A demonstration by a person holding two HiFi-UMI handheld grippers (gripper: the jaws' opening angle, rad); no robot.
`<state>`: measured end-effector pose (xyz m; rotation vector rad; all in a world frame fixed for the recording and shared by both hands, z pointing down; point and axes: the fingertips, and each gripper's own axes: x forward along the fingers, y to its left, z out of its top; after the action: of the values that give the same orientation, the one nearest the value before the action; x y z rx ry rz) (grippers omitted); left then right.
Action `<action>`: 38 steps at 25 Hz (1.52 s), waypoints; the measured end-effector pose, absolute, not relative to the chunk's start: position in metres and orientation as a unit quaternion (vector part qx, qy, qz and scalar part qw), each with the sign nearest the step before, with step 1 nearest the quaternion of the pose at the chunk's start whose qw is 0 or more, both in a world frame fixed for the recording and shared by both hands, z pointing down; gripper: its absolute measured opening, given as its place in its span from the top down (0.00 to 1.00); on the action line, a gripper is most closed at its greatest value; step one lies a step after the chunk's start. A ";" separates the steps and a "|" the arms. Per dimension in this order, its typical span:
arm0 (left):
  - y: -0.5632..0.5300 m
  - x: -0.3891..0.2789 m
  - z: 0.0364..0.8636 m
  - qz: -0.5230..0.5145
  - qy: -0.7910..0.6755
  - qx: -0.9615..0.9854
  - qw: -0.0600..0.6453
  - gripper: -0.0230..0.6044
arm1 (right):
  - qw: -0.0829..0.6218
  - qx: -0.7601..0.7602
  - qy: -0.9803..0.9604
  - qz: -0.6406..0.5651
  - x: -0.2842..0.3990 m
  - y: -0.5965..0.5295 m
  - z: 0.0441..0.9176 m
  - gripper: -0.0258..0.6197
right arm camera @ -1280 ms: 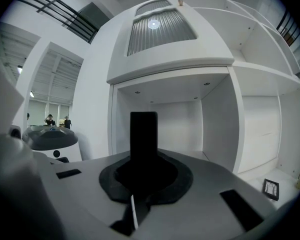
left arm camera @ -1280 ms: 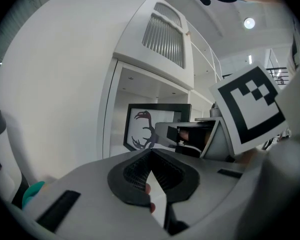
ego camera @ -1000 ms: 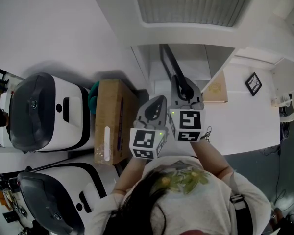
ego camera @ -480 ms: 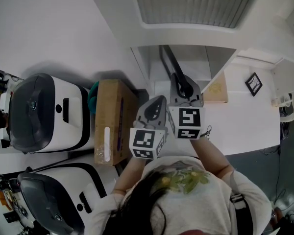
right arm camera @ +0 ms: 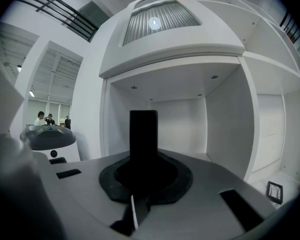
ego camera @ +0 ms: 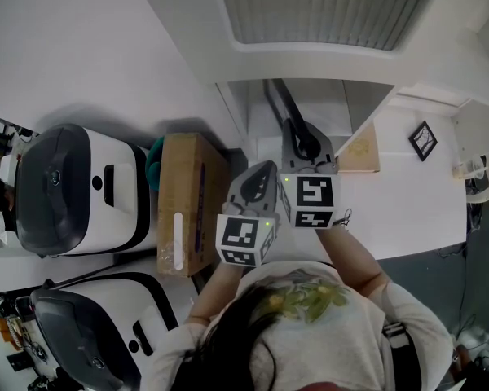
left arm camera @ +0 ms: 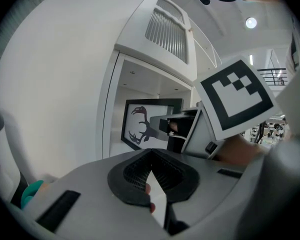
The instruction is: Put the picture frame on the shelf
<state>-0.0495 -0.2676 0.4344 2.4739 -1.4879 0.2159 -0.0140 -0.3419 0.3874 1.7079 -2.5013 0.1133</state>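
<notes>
The picture frame [ego camera: 284, 104] shows edge-on as a thin black bar that reaches into the white shelf's [ego camera: 326, 96] open compartment. My right gripper [ego camera: 306, 147] is shut on its near end. In the right gripper view the frame [right arm camera: 143, 134] stands upright between the jaws, with the shelf's compartment [right arm camera: 225, 119] straight ahead. The left gripper view shows the frame's [left arm camera: 147, 126] face, a black antler print on white, gripped by the right gripper [left arm camera: 176, 129]. My left gripper [ego camera: 259, 177] hangs just left of the right one, its pads [left arm camera: 135, 171] together and nothing between them.
A cardboard box [ego camera: 187, 202] lies left of the grippers, with a teal thing [ego camera: 155, 163] behind it. Two white-and-black machines [ego camera: 73, 187] [ego camera: 98, 324] stand farther left. A tan board [ego camera: 360, 149] leans at the shelf's right, and a small black-framed picture [ego camera: 421, 139] sits beyond it.
My right gripper has crept slightly forward, carrying the frame a little deeper toward the shelf. The left gripper has hardly moved.
</notes>
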 end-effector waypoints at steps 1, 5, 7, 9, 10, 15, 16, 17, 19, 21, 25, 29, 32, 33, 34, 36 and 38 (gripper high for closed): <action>-0.268 -0.049 0.435 0.074 -0.510 0.848 0.123 0.92 | 0.057 0.563 -0.824 0.037 -0.014 -0.343 0.388 0.90; -0.270 -0.050 0.436 0.073 -0.511 0.848 0.121 0.92 | 0.059 0.564 -0.823 0.037 -0.014 -0.347 0.391 0.90; -0.272 -0.052 0.436 0.075 -0.513 0.847 0.121 0.92 | 0.057 0.563 -0.824 0.036 -0.015 -0.349 0.389 0.90; -0.274 -0.055 0.437 0.076 -0.515 0.845 0.122 0.92 | 0.055 0.562 -0.825 0.036 -0.016 -0.351 0.388 0.90; -0.274 -0.056 0.437 0.076 -0.517 0.844 0.122 0.92 | 0.055 0.562 -0.825 0.036 -0.017 -0.352 0.388 0.90; -0.276 -0.058 0.437 0.075 -0.520 0.842 0.122 0.92 | 0.054 0.561 -0.825 0.039 -0.018 -0.355 0.387 0.90; -0.276 -0.059 0.437 0.075 -0.520 0.842 0.122 0.92 | 0.053 0.561 -0.825 0.038 -0.018 -0.356 0.387 0.90; -0.276 -0.059 0.437 0.076 -0.520 0.842 0.123 0.92 | 0.053 0.562 -0.824 0.038 -0.018 -0.358 0.387 0.90; -0.276 -0.059 0.439 0.077 -0.520 0.842 0.124 0.92 | 0.053 0.564 -0.823 0.036 -0.017 -0.360 0.389 0.90; -0.276 -0.059 0.441 0.078 -0.520 0.842 0.125 0.92 | 0.053 0.564 -0.823 0.036 -0.017 -0.362 0.390 0.90; -0.276 -0.058 0.443 0.079 -0.520 0.841 0.127 0.92 | 0.053 0.562 -0.824 0.042 -0.017 -0.366 0.391 0.90; -0.275 -0.058 0.443 0.080 -0.519 0.841 0.128 0.92 | 0.053 0.562 -0.824 0.038 -0.019 -0.370 0.389 0.90; -0.275 -0.058 0.444 0.081 -0.519 0.841 0.129 0.92 | 0.054 0.561 -0.825 0.038 -0.021 -0.372 0.390 0.90; -0.275 -0.058 0.445 0.081 -0.519 0.841 0.129 0.92 | 0.054 0.561 -0.825 0.038 -0.022 -0.373 0.390 0.90; -0.276 -0.059 0.445 0.080 -0.519 0.841 0.129 0.92 | 0.053 0.561 -0.826 0.037 -0.023 -0.374 0.389 0.90; -0.276 -0.059 0.445 0.080 -0.520 0.840 0.130 0.92 | 0.053 0.561 -0.825 0.035 -0.024 -0.376 0.389 0.90; -0.276 -0.059 0.445 0.080 -0.520 0.840 0.129 0.92 | 0.054 0.563 -0.824 0.034 -0.023 -0.378 0.390 0.90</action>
<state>-0.0593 -0.2759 0.4447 2.4421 -1.5125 0.2316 -0.0234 -0.3780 0.3902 1.7093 -2.5031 0.1026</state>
